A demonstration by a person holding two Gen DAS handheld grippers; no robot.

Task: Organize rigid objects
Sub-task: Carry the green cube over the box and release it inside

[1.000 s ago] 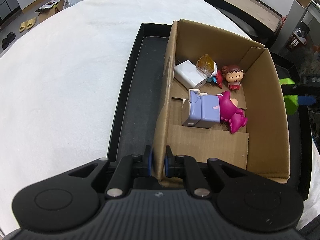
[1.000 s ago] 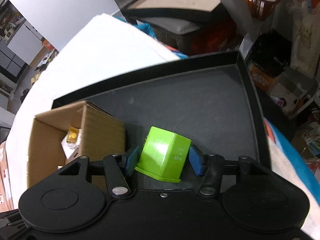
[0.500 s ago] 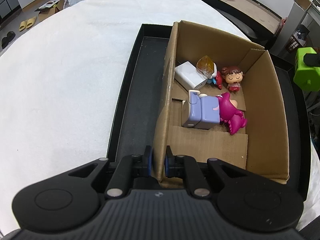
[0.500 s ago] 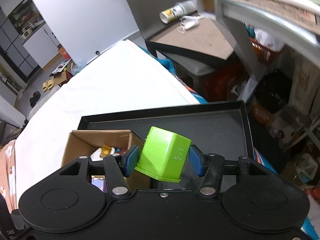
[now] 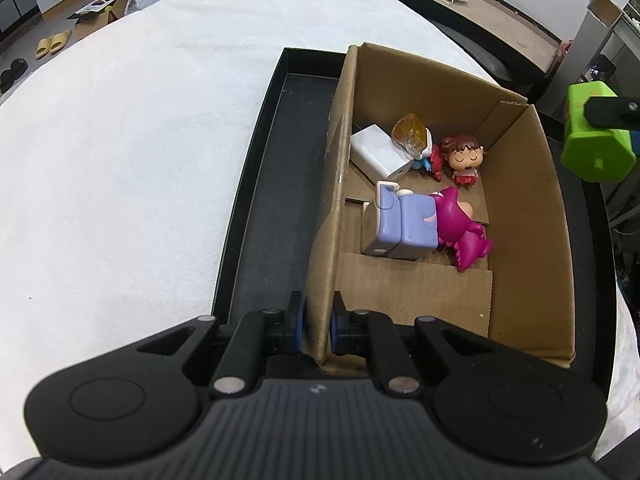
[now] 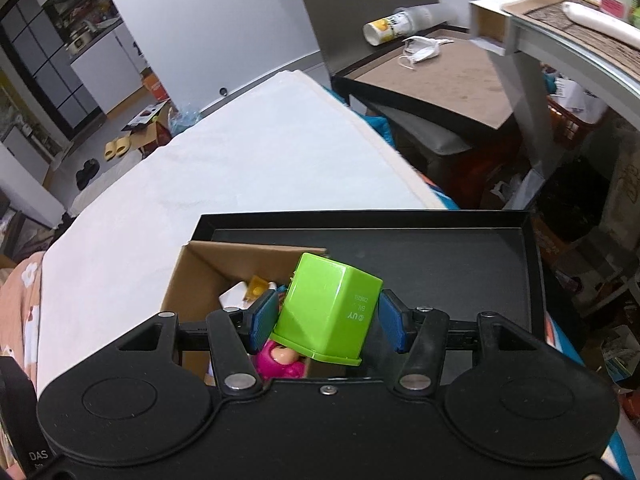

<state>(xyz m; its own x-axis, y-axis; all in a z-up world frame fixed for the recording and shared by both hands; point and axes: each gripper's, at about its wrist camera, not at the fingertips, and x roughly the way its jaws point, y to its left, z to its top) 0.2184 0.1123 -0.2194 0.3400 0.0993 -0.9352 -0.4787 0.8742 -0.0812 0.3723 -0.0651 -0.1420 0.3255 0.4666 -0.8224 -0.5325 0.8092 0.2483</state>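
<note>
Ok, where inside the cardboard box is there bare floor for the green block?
Bare floor lies in the brown cardboard box nearest the left gripper, below the lilac block and magenta dinosaur figure. The far corner is crowded: white cube, chibi doll.

Big white sheet [image 5: 132,152] spread wide over the middle. Yellow slippers [image 6: 117,147] on the grey floor [image 6: 100,152] at ten o'clock. Brown desk [image 6: 436,76] with a face mask [image 6: 422,50] at one o'clock. White wall [image 6: 208,12] at twelve.

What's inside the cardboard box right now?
Cardboard box holds a white block, girl figurine, purple block, magenta toy, amber-topped toy; anything beneath them is hidden.
</note>
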